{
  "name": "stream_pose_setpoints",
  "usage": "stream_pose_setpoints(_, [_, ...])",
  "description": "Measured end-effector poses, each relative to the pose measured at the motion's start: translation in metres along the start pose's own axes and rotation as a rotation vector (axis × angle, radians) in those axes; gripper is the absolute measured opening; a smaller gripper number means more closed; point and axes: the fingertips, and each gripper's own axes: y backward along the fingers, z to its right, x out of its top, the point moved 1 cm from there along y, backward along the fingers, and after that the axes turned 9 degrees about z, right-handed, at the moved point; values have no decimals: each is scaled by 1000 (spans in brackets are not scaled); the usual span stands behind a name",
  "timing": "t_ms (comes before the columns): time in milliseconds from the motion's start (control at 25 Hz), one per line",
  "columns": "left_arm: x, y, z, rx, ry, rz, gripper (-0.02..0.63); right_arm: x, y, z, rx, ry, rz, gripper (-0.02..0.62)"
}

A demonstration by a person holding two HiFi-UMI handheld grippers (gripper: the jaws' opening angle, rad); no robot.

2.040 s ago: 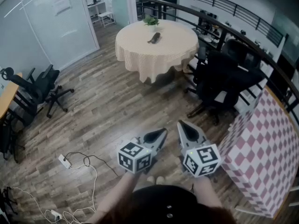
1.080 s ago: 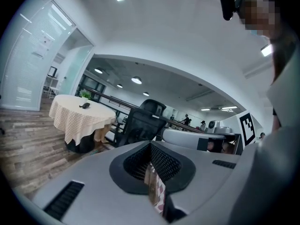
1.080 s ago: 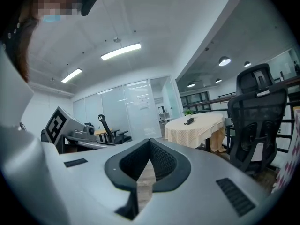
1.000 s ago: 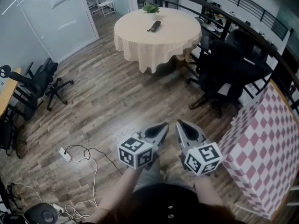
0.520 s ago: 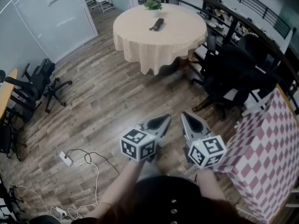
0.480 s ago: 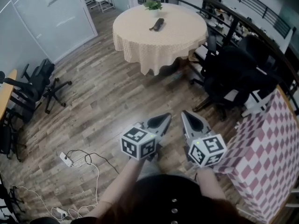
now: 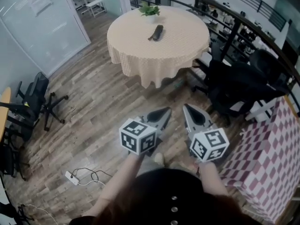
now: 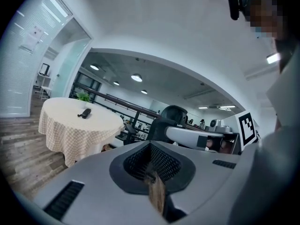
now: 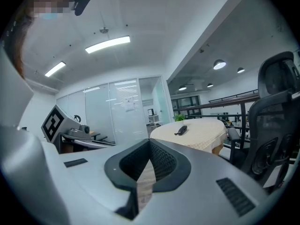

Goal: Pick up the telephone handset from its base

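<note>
The dark telephone (image 7: 156, 32) lies on a round table with a cream cloth (image 7: 183, 41), far ahead across the wooden floor. Its handset and base cannot be told apart at this distance. Both grippers are held side by side in front of the person, pointing toward the table and well short of it. My left gripper (image 7: 167, 110) is shut with nothing in it, and my right gripper (image 7: 186, 107) looks shut and empty too. The left gripper view shows the telephone (image 8: 85, 112) small on the table (image 8: 70, 125). In the right gripper view the telephone (image 9: 181, 130) also lies far off.
A potted plant (image 7: 149, 10) stands at the table's far edge. Black office chairs (image 7: 239, 86) crowd the right side, and another chair (image 7: 33, 97) stands at the left. A pink checkered box (image 7: 272, 168) is at my right. A power strip with cable (image 7: 72, 178) lies on the floor.
The person has walked forward, so the table and telephone are nearer. Both grippers keep their side-by-side pose and stay shut.
</note>
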Motion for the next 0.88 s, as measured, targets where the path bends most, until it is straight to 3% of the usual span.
stream_pose_setpoints(280, [7,-31,-42,-35,-2,-43,6,-4,-53,24,-24,-8,-20,9])
stream_pose_setpoints(440, [4,-49,-53,-71,-59,-73,6,-10,-78,36,-14,-15,-34,9])
stream_pose_setpoints(880, [33,-135,-139,-19,-10,-46,6,-13,-175,113,-3,-22,-50,9])
